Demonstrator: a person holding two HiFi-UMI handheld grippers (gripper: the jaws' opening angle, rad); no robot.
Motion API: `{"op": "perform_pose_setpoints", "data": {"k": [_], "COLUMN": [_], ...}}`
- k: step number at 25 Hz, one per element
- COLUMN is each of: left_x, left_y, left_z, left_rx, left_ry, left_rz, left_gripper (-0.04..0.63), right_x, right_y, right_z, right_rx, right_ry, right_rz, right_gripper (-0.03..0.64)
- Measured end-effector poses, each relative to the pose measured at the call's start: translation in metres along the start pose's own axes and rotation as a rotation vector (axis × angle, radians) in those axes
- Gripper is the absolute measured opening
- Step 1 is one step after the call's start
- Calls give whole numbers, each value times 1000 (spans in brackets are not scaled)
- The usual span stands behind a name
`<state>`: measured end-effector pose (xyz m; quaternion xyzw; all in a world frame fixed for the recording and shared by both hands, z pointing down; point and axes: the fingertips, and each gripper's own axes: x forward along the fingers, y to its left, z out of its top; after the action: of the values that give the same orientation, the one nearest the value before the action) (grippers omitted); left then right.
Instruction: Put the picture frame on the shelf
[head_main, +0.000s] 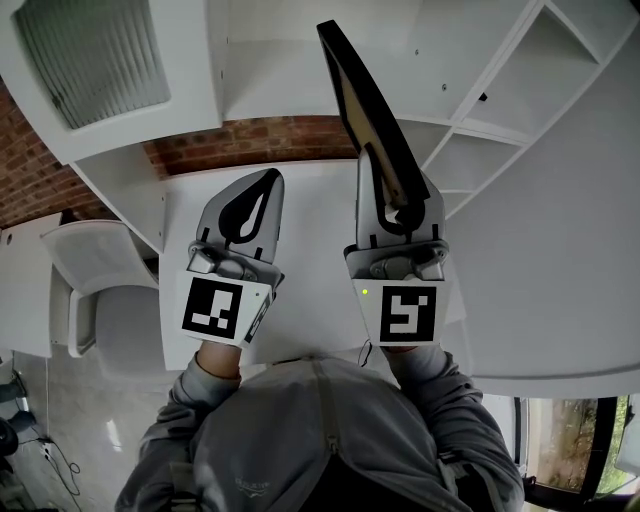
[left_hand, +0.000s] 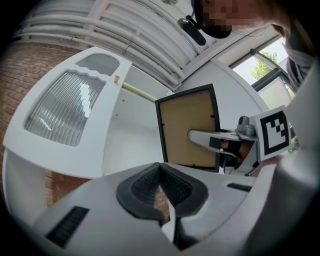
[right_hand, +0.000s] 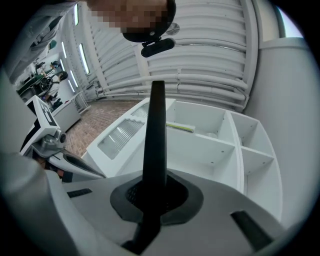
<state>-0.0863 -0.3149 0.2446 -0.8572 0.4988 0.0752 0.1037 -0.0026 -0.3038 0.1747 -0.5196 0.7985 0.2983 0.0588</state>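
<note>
My right gripper (head_main: 396, 203) is shut on the lower edge of a black picture frame (head_main: 365, 100), which rises tilted toward the white shelf unit (head_main: 470, 135). In the right gripper view the frame (right_hand: 155, 130) stands edge-on between the jaws of that gripper (right_hand: 152, 197), in front of the shelf's open compartments (right_hand: 215, 145). The left gripper view shows the frame's brown backing (left_hand: 187, 127) and the right gripper (left_hand: 220, 141) clamped on it. My left gripper (head_main: 258, 200) is beside it on the left, shut and empty (left_hand: 162, 187).
A cabinet door with a ribbed glass panel (head_main: 95, 55) hangs at upper left, also seen as the glass panel (left_hand: 65, 107). A brick wall (head_main: 260, 140) lies behind the white table (head_main: 310, 320). A white chair (head_main: 95, 290) stands at left.
</note>
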Motion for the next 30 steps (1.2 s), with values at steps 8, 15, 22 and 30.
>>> {"op": "perform_pose_setpoints", "data": {"k": [8, 15, 22, 30], "left_x": [12, 19, 23, 28], "left_y": [7, 10, 13, 12], "left_z": [7, 9, 6, 0], "left_rx": [24, 42, 44, 48], "left_ry": [-2, -1, 8, 18], "left_rz": [24, 40, 54, 59], "left_gripper": [6, 6, 6, 6], "right_x": [26, 50, 75, 95], "right_y": [-3, 4, 20, 29], "right_z": [-6, -19, -44, -82], "right_rx": [-256, -486, -655, -805], "right_ry": [50, 96, 156, 270], "right_rz": [57, 114, 195, 291], "right_gripper": [32, 32, 32, 32]}}
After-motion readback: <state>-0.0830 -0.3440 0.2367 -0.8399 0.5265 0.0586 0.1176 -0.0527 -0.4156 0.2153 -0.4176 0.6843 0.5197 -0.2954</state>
